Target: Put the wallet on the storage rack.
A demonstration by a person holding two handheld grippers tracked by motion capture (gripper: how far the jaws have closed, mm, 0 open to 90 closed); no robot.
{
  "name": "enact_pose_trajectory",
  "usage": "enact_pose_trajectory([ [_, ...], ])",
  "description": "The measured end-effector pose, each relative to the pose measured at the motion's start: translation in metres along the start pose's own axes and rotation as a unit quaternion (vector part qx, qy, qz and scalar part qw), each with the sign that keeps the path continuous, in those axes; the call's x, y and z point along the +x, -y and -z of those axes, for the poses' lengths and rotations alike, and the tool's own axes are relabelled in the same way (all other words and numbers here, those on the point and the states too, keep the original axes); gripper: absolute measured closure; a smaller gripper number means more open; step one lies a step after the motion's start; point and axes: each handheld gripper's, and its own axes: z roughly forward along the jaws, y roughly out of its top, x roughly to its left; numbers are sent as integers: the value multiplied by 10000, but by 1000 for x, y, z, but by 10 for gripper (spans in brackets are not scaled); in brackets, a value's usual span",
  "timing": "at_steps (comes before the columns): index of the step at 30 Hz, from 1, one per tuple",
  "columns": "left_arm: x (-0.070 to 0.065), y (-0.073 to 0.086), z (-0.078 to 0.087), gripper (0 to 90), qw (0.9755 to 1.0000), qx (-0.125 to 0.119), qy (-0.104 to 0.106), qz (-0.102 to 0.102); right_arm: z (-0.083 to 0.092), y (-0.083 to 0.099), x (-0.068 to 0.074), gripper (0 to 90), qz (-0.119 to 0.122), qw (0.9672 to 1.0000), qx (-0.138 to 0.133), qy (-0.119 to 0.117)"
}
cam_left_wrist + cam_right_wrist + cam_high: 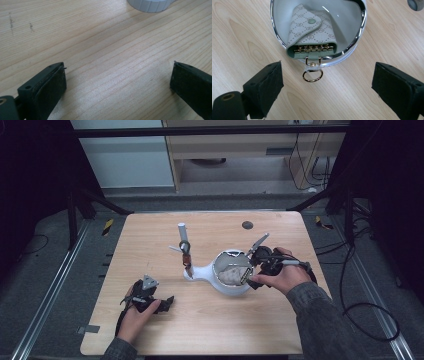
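A white bowl (217,279) with a chrome rim (362,23) stands right of the table's middle. In it lies a pale patterned key case (312,30) (231,274) with a snap button. Its open end with a row of gold hooks rests on the near rim, and a gold ring (312,75) hangs over it onto the wood. My right gripper (327,82) (249,271) is open just in front of the bowl, jaws either side of the ring and apart from it. My left gripper (167,302) (117,77) rests open on the front left, nothing between its jaws.
A white neck (192,271) runs left from the bowl to an upright post with a white tube (182,228) and a dark ring (184,245). A dark round disc (247,225) lies far right on the table. A white ribbed base (150,5) shows ahead of the left jaws.
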Motion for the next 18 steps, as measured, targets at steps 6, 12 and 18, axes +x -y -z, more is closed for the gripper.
enact_pose_trajectory([
  [6,0,0,0,0,10000,10,0,-13,0,11,-6,84,-131,9998,-137,44],
  [12,0,0,0,0,10000,-2,-3,1,0,23,-11,63,-325,9990,-294,107],
  [18,0,0,0,0,10000,0,2,1,0,39,-16,52,-531,9966,-605,165],
])
